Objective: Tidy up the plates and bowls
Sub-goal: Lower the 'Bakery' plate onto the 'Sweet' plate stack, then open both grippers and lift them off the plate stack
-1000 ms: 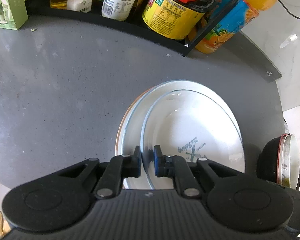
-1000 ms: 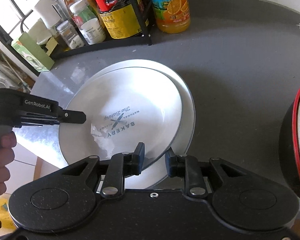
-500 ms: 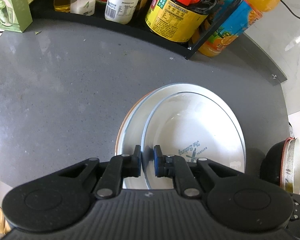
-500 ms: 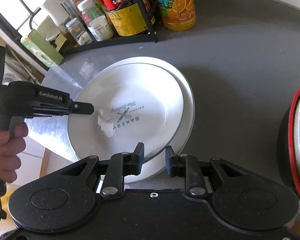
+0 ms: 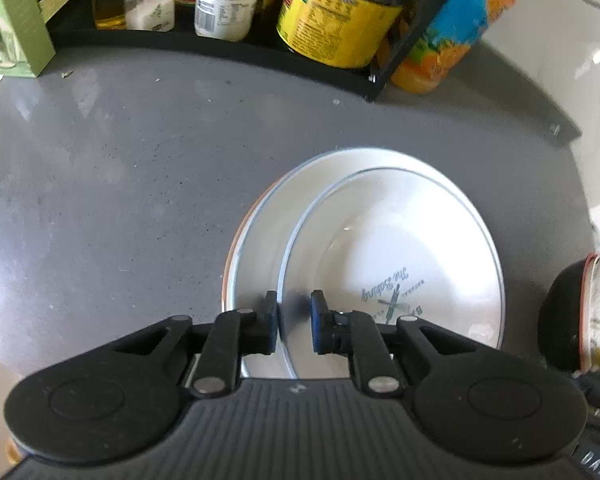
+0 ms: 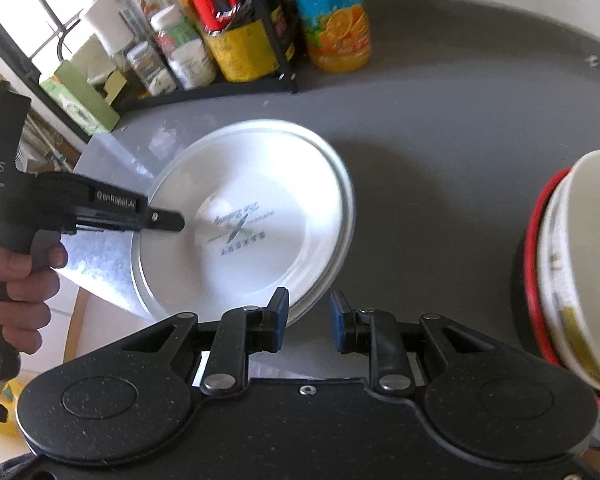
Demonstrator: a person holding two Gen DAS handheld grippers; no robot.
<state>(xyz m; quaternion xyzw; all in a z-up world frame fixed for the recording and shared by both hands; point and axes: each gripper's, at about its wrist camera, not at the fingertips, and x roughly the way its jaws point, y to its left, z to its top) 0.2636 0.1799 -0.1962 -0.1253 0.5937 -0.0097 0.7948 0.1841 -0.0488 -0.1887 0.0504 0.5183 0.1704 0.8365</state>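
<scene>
A white deep plate [image 5: 399, 248] printed with a bakery logo lies on a larger white plate [image 5: 256, 240] on the grey counter. My left gripper [image 5: 294, 320] is shut on the top plate's near rim, which runs between its blue pads. In the right wrist view the same top plate [image 6: 252, 208] sits nearly centred in the lower plate [image 6: 341, 208], with the left gripper [image 6: 168, 220] on its left rim. My right gripper [image 6: 308, 320] stands open just off the plates' near edge, holding nothing.
A stack of bowls [image 6: 571, 280], with a red-rimmed bowl near its bottom, stands at the right and also shows as the bowl stack [image 5: 595, 308]. A black rack of bottles and jars [image 6: 220, 40], an orange juice bottle [image 6: 335, 20] and a green box [image 6: 80, 100] line the back. A hand [image 6: 16, 272] holds the left gripper at the counter's left edge.
The top plate has come down from its tilt to lie flatter in the lower plate. My right gripper has drawn back off the plate rim and swung right, bringing the bowl stack into view.
</scene>
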